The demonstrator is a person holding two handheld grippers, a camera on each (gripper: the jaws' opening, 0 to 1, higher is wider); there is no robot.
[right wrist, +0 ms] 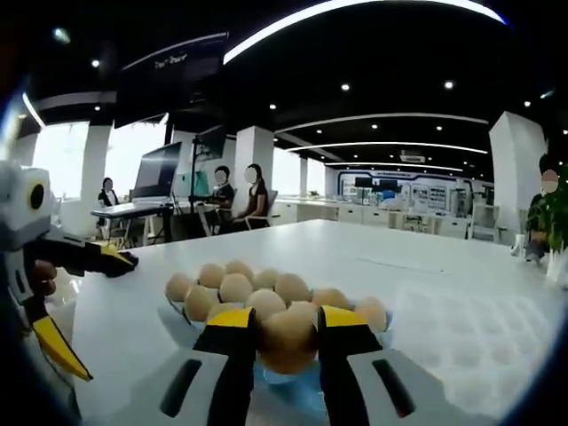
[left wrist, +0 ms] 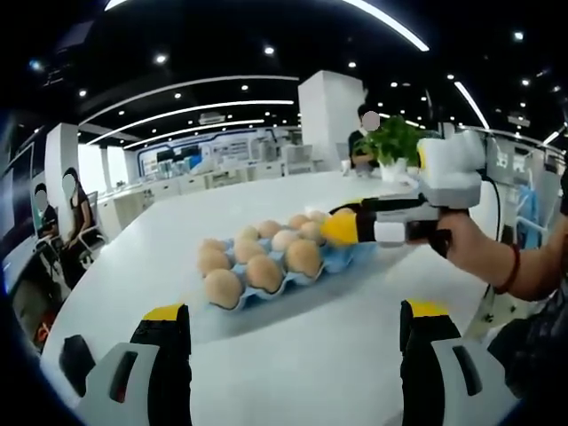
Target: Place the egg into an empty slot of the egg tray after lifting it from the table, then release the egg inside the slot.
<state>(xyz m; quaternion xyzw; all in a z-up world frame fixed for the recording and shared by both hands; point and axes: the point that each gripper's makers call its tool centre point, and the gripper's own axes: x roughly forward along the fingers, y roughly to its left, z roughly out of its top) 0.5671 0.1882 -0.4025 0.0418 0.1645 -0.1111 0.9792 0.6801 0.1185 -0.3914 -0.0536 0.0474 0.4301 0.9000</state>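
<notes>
Open worktop (left wrist: 293,355) lies bare between the left hand-held gripper (left wrist: 293,333) and the egg tray (left wrist: 275,288). The right hand-held gripper (left wrist: 342,228), reaching in from the tray's far right, blocks that side. A potted plant (left wrist: 395,142) stands well behind.

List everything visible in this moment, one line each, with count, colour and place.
egg tray: one, blue, mid-table, nearly full.
eggs in tray: about a dozen, tan.
held egg: one, tan, between the right gripper's jaws above the tray's near edge.
table: one, white.
potted plant: one, green, table's far end.
seated people: several, background desks.
left gripper: jaws apart, holding nothing.
right gripper: yellow-tipped, shut on the egg.
</notes>
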